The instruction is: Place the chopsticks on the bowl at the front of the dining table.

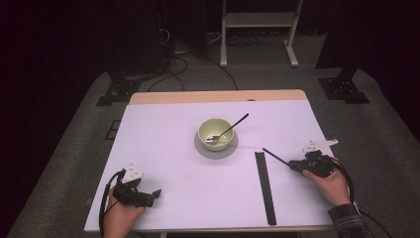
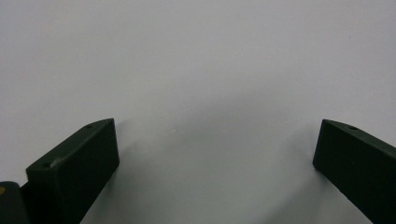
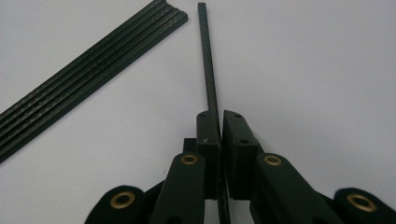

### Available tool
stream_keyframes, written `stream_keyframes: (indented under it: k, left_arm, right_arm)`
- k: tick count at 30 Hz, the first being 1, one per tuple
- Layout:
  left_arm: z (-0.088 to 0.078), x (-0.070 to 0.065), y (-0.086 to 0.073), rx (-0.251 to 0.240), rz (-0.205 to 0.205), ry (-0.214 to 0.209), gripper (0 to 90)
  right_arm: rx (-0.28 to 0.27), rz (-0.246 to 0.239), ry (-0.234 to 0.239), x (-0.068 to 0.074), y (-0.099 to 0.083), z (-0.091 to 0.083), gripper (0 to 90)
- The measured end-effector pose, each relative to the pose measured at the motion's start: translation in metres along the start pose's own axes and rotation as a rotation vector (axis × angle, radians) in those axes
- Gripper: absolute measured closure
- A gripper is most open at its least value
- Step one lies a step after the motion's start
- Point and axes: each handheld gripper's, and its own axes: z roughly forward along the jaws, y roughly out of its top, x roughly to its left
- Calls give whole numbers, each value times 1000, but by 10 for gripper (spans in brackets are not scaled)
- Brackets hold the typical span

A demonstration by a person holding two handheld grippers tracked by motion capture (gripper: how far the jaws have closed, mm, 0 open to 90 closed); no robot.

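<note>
Now right gripper (image 3: pixel 220 122) — clamping black rod (image 3: pixel 208 60).

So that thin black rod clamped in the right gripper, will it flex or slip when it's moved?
The thin black rod juts straight out past the jaws with no visible sag, so it is probably stiff. It looks slender, so likely light. Held near one end in the right gripper, it could pivot if bumped.
</note>
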Motion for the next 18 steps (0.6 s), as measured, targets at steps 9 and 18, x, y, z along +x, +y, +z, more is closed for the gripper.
stream_keyframes:
  k: [9,18]
  left_arm:
    - [0,0,0,0,-1,0,0]
    - [0,0,0,0,-1,0,0]
  right_arm:
    - [-1,8,-7,-1,1,-1,855]
    - [-12,16,-6,0,3,-5,855]
